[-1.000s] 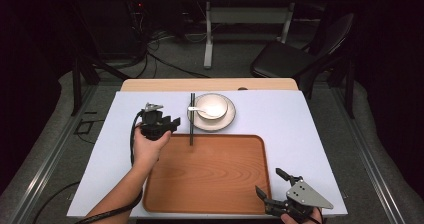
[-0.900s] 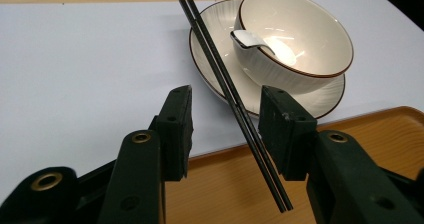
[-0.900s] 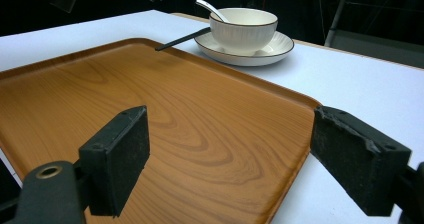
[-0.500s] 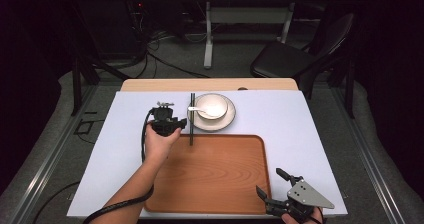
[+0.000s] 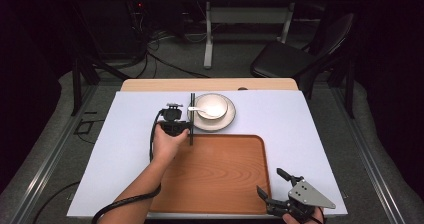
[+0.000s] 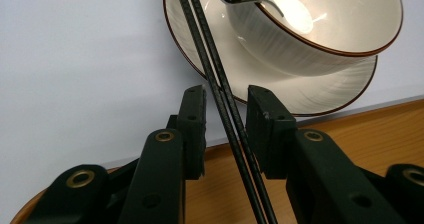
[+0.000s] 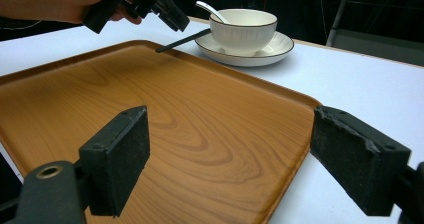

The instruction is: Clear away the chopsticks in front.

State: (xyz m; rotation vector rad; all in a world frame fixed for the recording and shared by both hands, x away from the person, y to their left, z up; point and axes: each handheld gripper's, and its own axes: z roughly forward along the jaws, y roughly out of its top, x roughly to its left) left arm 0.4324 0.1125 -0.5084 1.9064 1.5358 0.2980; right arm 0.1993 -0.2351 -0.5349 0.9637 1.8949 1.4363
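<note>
Two black chopsticks (image 6: 220, 99) lie side by side between our left gripper's (image 6: 226, 126) fingers (image 6: 192, 129) — the pads have just been closing in, yet a gap shows on either side of the sticks, so nothing is clamped. In the high view the left gripper (image 5: 172, 121) sits on the white surface (image 5: 115, 149) just left of the chopsticks (image 5: 191, 119), which run straight from the far edge of the surface toward us, their near ends resting over the rim of the wooden tray (image 5: 220, 171).

Right of the sticks, touching or nearly touching them, stands a white plate (image 5: 227, 120) with a white bowl (image 5: 212, 105) on it; a white spoon (image 5: 200, 110) rests in the bowl with its handle pointing toward the sticks. From the left gripper view the plate (image 6: 320, 91) edge passes under the sticks, and the bowl (image 6: 325, 31) has a thin brown rim.

Farther right, at the near corner of the tray, our right gripper (image 5: 280, 189) hovers with fingers (image 7: 117, 159) spread wide apart — holding nothing, the tray (image 7: 165, 119) stretching out ahead of them.
</note>
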